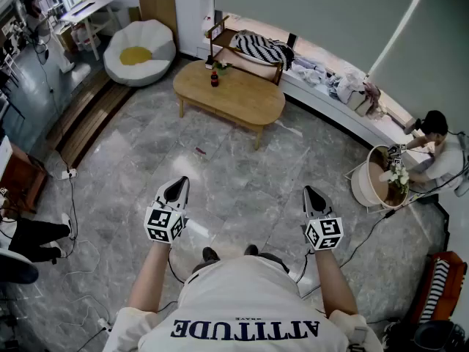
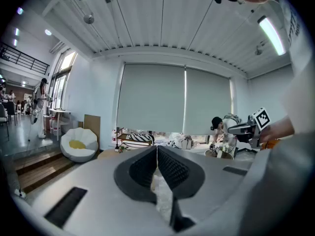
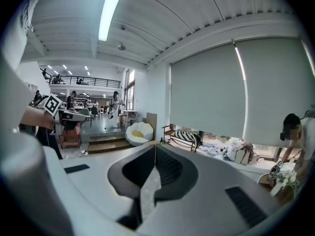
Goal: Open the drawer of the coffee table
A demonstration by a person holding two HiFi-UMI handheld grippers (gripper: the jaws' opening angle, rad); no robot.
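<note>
A low oval wooden coffee table stands far ahead on the grey marble floor, with a dark bottle and a small plant on its top. No drawer shows from here. My left gripper is held out over the floor at lower left, jaws shut with nothing between them. My right gripper hangs level with it at lower right, also shut and empty. Both are well short of the table. In the left gripper view, a sliver of the table peeks past the shut left gripper. The right gripper is likewise shut in its own view.
A white round floor cushion lies left of the table. A wooden rack with a striped cloth and a long window bench with clutter sit behind it. A person crouches by a round tub at right. Cables trail at lower left.
</note>
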